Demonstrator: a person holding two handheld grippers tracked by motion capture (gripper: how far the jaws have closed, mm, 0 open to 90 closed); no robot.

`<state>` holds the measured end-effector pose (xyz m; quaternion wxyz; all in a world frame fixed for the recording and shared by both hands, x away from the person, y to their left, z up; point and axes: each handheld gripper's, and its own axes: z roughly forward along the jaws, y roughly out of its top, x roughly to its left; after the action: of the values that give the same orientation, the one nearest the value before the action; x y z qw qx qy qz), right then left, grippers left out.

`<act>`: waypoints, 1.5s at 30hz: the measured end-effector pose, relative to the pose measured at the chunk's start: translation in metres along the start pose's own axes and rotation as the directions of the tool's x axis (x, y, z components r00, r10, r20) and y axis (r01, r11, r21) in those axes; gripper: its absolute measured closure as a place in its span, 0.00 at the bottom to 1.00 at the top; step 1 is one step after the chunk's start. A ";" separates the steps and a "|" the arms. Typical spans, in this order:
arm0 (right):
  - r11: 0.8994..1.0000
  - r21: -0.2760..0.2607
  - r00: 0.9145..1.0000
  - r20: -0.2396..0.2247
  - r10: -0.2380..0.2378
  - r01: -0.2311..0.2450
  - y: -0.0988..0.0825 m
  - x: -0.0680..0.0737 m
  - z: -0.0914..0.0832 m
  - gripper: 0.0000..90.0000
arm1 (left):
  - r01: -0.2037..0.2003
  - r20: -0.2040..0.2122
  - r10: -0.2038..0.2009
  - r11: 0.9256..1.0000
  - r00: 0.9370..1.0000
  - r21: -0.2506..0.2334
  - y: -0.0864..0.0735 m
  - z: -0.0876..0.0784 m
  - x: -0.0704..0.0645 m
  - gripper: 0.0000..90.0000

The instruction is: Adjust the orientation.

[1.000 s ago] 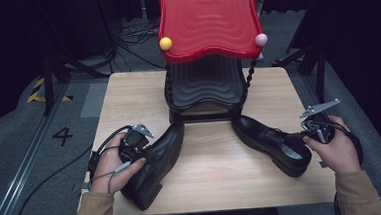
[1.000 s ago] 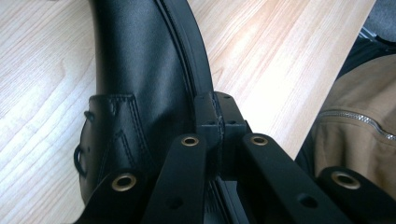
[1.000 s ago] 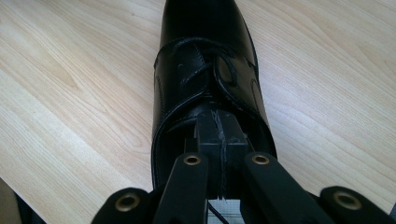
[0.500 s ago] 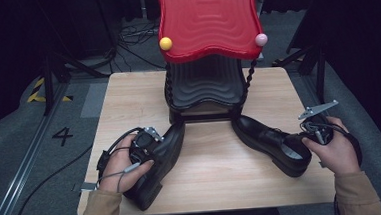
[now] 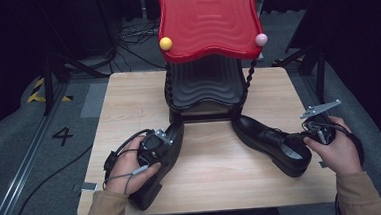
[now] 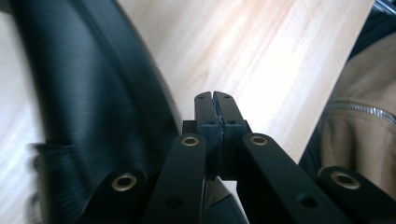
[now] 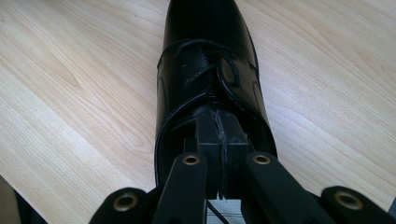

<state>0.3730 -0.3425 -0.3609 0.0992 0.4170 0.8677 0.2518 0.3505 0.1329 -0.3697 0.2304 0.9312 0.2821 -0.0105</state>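
Bench: you sit at a light wooden bench [image 5: 128,106] with pale grain running along its length, square-cornered, lit evenly from above.
Floor: around you lies grey carpet [image 5: 26,162], with a painted number four [image 5: 62,136] to your left.
Rail: a metal floor rail [image 5: 17,173] runs diagonally past that number.
Hazard tape: yellow and black striped tape [image 5: 40,91] marks the floor farther off on your left.
Cables: black cables [image 5: 134,36] lie tangled on the floor beyond the bench.
Stands: dark stand legs [image 5: 51,76] rise at both sides.
Surroundings: everything behind is black and unlit.
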 end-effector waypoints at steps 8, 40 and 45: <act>1.000 0.005 1.000 0.011 0.004 -0.004 -0.003 0.000 -0.001 1.00 | -0.004 -0.053 0.003 1.000 0.999 -0.015 0.008 0.000 0.012 1.00; 1.000 0.017 1.000 0.015 -0.002 0.002 -0.006 0.004 -0.003 0.95 | -0.167 0.083 0.163 0.985 0.983 0.042 0.046 0.028 -0.052 1.00; 1.000 0.021 1.000 0.010 -0.007 0.006 -0.006 0.005 -0.002 0.94 | -0.179 0.060 0.176 0.983 0.983 0.050 0.048 0.027 -0.057 0.99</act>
<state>0.3655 -0.3426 -0.3618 0.1000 0.4165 0.8711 0.2401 0.3304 0.0564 -0.3646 0.2126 0.9580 0.1913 -0.0232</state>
